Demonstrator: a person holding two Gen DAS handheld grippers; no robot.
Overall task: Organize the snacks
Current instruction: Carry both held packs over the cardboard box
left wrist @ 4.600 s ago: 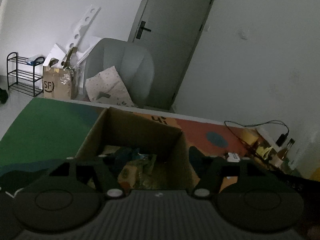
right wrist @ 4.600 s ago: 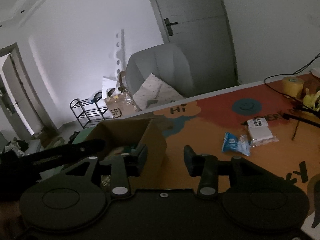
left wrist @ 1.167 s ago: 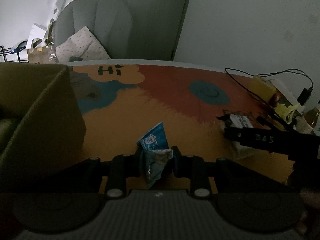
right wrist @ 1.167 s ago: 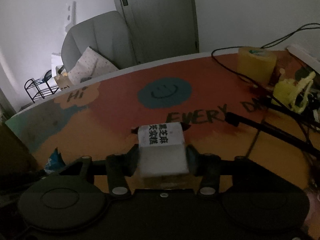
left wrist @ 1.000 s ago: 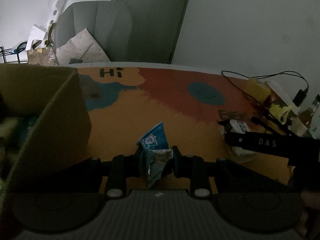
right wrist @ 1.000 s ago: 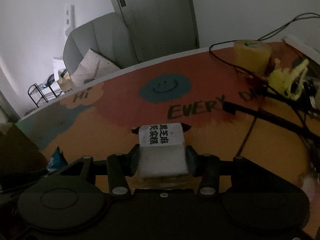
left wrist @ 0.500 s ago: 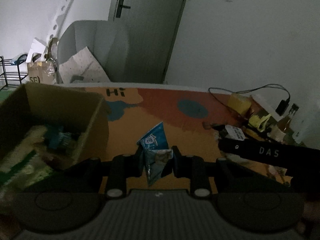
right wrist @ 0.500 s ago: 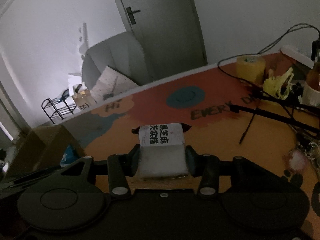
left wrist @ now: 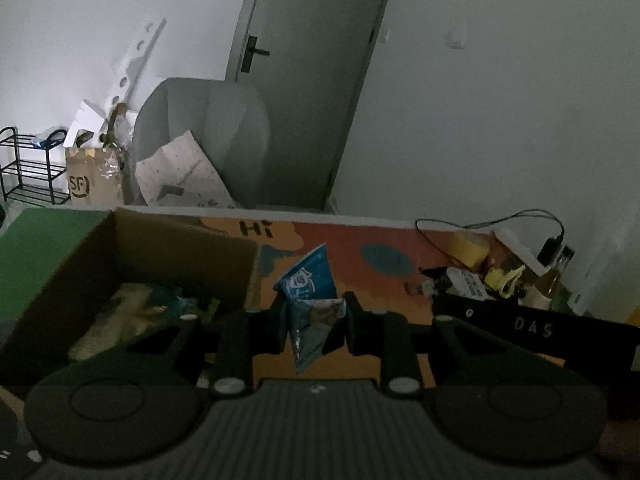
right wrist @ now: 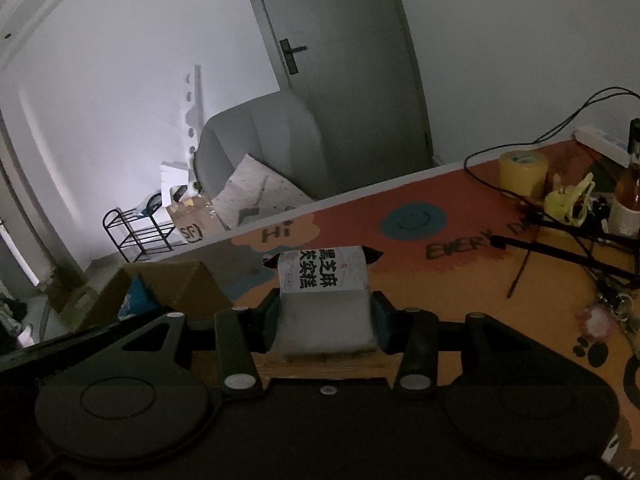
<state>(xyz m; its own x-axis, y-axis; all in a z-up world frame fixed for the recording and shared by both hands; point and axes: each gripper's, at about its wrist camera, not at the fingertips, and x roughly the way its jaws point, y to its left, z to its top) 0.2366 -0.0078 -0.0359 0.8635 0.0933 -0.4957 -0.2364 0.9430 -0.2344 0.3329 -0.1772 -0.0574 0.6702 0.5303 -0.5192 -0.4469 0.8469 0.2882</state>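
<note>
Here, left claw [left wrist: 313, 326] pinching crinkly blue foil packet [left wrist: 310, 292], right claw [right wrist: 326, 314] clamping blocky white wrapped cake [right wrist: 326, 294] — cardboard box [left wrist: 132, 248] nearby.

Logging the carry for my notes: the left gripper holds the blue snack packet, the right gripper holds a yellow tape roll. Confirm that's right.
Not quite. The left gripper does hold the blue snack packet, but the right gripper is closed on a white snack packet with black print, as the right wrist view shows. The yellow tape roll sits on the table.

dim room; grey door [left wrist: 304, 92], grey armchair [left wrist: 208, 136]
</note>
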